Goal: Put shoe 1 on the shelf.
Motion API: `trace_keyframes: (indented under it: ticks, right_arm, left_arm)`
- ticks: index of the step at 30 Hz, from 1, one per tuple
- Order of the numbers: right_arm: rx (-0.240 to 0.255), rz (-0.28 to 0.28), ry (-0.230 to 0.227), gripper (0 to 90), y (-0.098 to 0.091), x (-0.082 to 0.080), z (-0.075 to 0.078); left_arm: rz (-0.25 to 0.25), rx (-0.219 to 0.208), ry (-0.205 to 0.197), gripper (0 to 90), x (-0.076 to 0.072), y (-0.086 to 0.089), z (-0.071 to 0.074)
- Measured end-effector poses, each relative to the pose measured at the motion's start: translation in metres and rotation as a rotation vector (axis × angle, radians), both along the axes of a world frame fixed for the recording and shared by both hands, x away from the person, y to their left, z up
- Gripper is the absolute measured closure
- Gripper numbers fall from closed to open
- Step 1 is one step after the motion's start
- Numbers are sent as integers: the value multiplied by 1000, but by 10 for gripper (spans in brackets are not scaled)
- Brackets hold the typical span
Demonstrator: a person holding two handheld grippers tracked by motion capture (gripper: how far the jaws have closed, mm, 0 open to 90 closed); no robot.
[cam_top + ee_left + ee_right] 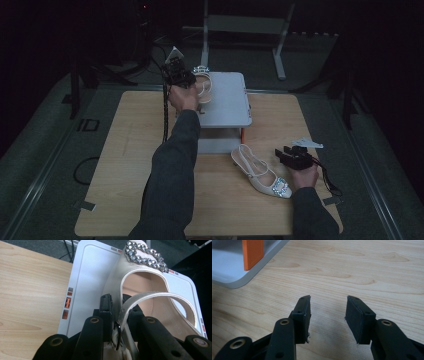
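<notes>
Two shoes show. Left gripper [117,315] pinches one shoe [140,287] over the stand [227,102], upper centre. Right gripper [328,315], spread, sits lower right beside the other shoe [260,172].

A crumpled white paper [307,143] lies near the wooden table's [125,165] right edge.

A light wooden worktop [130,165] carries the scene, standing on a grey carpeted floor [45,130]. Near its far edge stands a small white two-tier stand [227,107] with an orange leg [243,135]; its lower shelf rests on the wood. A white slingback heeled sandal [260,172] with a jewelled buckle lies on its side on the worktop, just in front of the stand, toward the right.
</notes>
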State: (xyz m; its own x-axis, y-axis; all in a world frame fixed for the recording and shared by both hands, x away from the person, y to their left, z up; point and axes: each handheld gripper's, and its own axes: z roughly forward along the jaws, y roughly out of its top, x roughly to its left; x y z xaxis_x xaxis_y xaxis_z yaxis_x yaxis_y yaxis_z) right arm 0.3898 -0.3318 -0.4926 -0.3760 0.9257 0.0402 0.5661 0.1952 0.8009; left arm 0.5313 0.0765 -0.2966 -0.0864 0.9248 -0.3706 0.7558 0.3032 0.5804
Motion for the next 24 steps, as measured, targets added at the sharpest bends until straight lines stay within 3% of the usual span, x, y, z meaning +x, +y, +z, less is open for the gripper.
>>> trace_keyframes:
  ticks: [4, 15, 20, 24]
  right_arm:
    - [0, 0, -1, 549, 0, 0, 0]
    - [-1, 2, 2, 549, 1, 0, 0]
    - [-1, 3, 2, 548, 1, 0, 0]
    - [-4, 4, 2, 547, 1, 0, 0]
  left_arm:
    - [-22, 20, -8, 802, 1, 0, 0]
    - [-47, 17, -18, 797, 1, 2, -1]
    - [-88, -19, -73, 643, -3, 4, 2]
    - [-149, -34, -106, 585, -6, 8, 7]
